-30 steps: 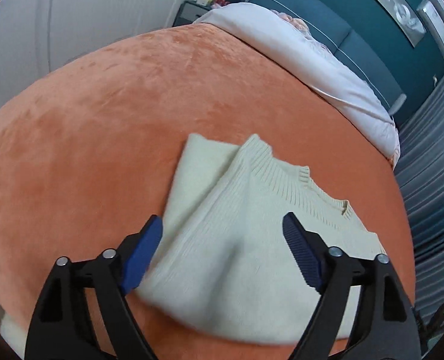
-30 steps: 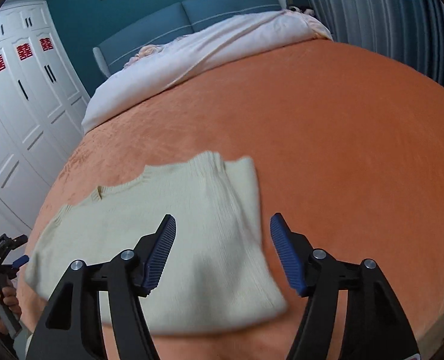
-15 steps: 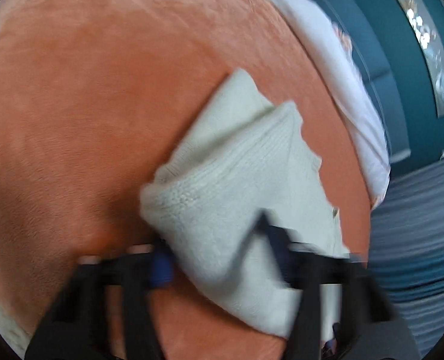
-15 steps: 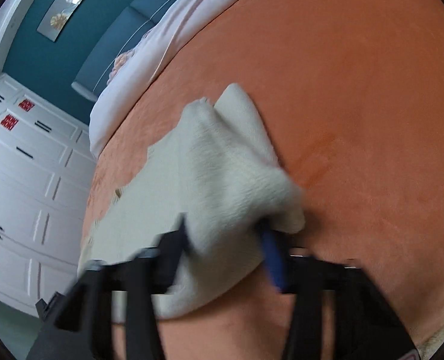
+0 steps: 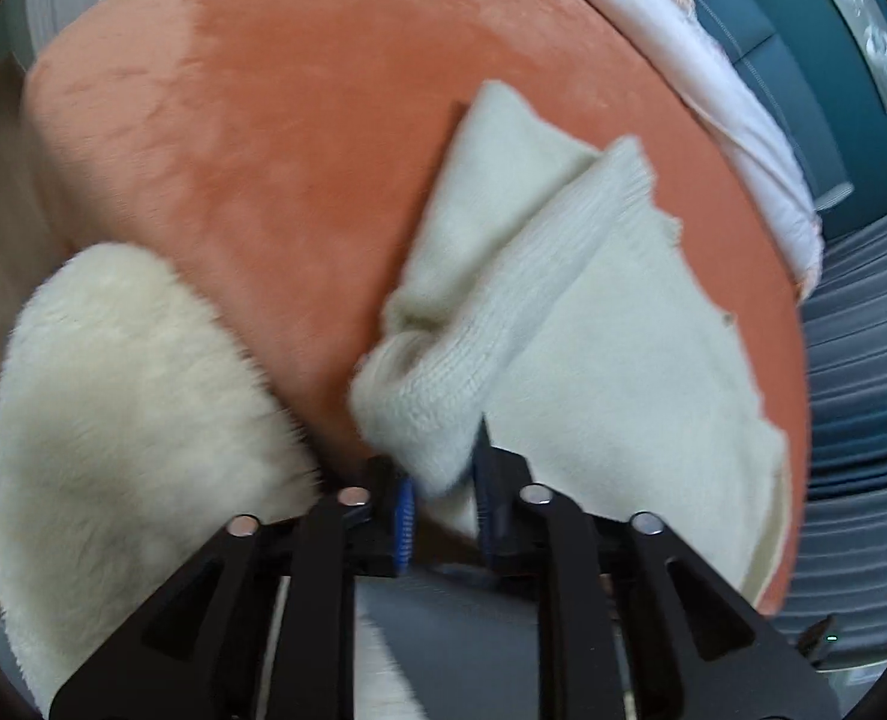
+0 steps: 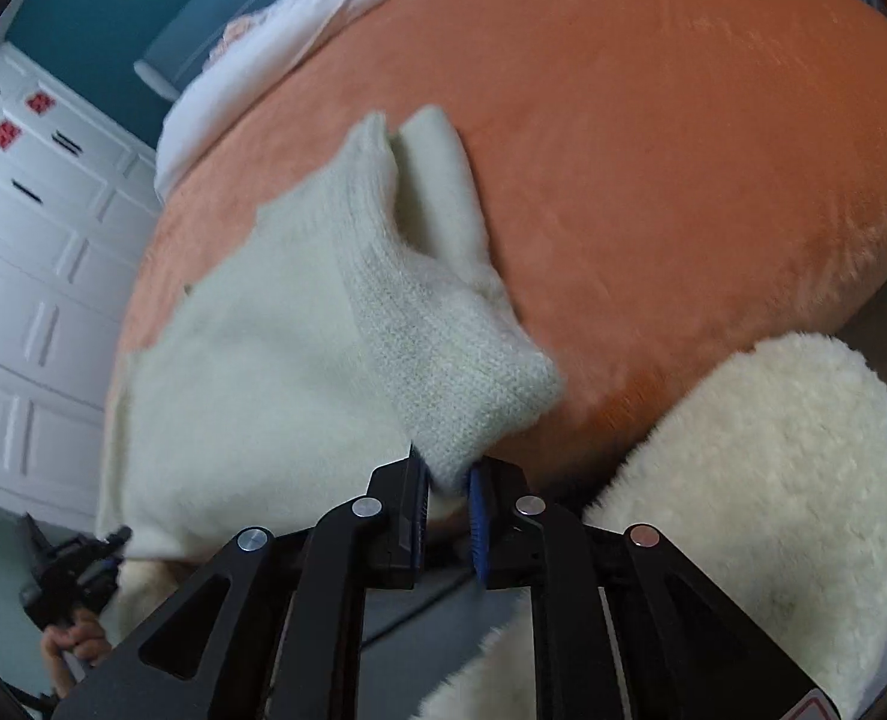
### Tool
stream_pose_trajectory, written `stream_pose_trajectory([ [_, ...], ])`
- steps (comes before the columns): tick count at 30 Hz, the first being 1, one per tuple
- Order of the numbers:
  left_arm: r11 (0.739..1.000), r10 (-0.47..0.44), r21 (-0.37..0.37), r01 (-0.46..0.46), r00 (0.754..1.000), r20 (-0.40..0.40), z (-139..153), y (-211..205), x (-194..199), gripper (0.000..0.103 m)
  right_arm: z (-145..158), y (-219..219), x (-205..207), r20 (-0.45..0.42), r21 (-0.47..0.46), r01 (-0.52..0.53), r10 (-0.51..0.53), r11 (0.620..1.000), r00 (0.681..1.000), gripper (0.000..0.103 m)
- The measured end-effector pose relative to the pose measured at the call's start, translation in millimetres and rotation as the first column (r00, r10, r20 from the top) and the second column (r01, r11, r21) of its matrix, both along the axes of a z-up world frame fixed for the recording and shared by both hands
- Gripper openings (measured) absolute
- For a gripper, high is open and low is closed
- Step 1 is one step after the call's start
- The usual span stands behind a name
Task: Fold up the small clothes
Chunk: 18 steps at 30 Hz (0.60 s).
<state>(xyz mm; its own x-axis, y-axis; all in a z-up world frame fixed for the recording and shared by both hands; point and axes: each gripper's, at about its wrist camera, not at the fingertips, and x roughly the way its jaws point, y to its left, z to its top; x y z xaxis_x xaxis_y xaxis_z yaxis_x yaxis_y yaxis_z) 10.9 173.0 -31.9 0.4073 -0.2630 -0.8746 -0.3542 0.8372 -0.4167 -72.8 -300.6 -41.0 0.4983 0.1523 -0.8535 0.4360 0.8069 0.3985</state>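
Left wrist view, going left to right: fluffy cream rug (image 5: 137,420) on the floor at the left, its edge against the foot of the bed. Orange plush bedspread (image 5: 299,138) fills the middle. Cream knit sweater (image 5: 611,348) lies on the bedspread toward the right, one side folded over itself into a thick bunch that comes down to the left tool (image 5: 440,513). Blue pads sit close together with the sweater's bunched corner between them, pressing on it; jaws are easing open a little, cloth gripped. White duvet (image 5: 737,96) at the far end of the bed, teal headboard (image 5: 761,42) behind it, grey pleated curtain (image 5: 863,396) on the far right.

Right wrist view, left to right: white wardrobe doors (image 6: 35,276) with red paper emblems at the left. A hand (image 6: 68,648) low in the corner holds the other black tool; its pads can't be made out there. The sweater (image 6: 251,378) is spread on the bed's left part, hem hanging off the near edge. Its right side is doubled over into a ribbed fold that runs down into the right tool (image 6: 449,507). Narrow gap, blue pads pinching the fold's corner; jaws opening slightly, cloth between them. Bedspread (image 6: 683,150) bare to the right. Rug (image 6: 773,480) at lower right, beside the bed.
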Motion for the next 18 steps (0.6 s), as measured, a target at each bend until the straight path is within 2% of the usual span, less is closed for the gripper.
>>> stream_pose_trajectory([
  [2, 0.999, 0.009, 0.050, -0.012, 0.998, 0.068, 21, 1, -4, 0.028, 9, -1, -5, 0.000, -0.047, 0.026, -0.026, 0.999, 1.000, 0.021],
  [3, 0.997, -0.001, 0.081, -0.008, 0.994, 0.113, 37, 1, -2, 0.038, 19, -4, -7, 0.029, -0.071, 0.041, -0.039, 0.997, 0.999, 0.029],
  [4, 0.993, -0.008, 0.117, -0.011, 0.987, 0.162, 53, 0, 1, 0.056, 32, -7, -7, 0.061, -0.115, 0.057, -0.050, 0.992, 0.997, 0.034],
  [6, 0.985, -0.049, 0.175, 0.001, 0.962, 0.268, 83, -5, 18, 0.080, 56, -11, 3, 0.140, -0.179, 0.054, -0.029, 0.982, 0.990, 0.052],
  [7, 0.982, -0.081, 0.186, 0.023, 0.946, 0.313, 94, -10, 31, 0.086, 65, -12, 14, 0.175, -0.193, 0.039, -0.005, 0.980, 0.985, 0.055],
  [9, 0.976, -0.134, 0.208, 0.064, 0.929, 0.344, 99, -22, 62, 0.089, 73, -17, 41, 0.207, -0.211, 0.009, 0.036, 0.977, 0.978, 0.068],
  [11, 0.971, -0.168, 0.218, 0.102, 0.936, 0.310, 84, -35, 99, 0.089, 68, -19, 74, 0.207, -0.227, -0.033, 0.081, 0.973, 0.975, 0.073],
  [13, 0.975, -0.168, 0.184, 0.127, 0.959, 0.228, 58, -42, 134, 0.089, 54, -14, 107, 0.185, -0.233, -0.062, 0.106, 0.971, 0.977, 0.073],
  [15, 0.984, -0.161, 0.108, 0.143, 0.971, 0.176, 34, -51, 150, 0.087, 36, -8, 135, 0.147, -0.203, -0.077, 0.108, 0.976, 0.983, 0.073],
  [17, 0.989, -0.139, 0.073, 0.132, 0.985, 0.106, 10, -51, 164, 0.059, 16, -6, 152, 0.107, -0.167, -0.091, 0.110, 0.982, 0.988, 0.069],
  [18, 0.990, -0.140, 0.041, 0.137, 0.987, 0.076, 2, -52, 168, 0.025, 8, -4, 157, 0.082, -0.164, -0.095, 0.110, 0.982, 0.991, 0.040],
])
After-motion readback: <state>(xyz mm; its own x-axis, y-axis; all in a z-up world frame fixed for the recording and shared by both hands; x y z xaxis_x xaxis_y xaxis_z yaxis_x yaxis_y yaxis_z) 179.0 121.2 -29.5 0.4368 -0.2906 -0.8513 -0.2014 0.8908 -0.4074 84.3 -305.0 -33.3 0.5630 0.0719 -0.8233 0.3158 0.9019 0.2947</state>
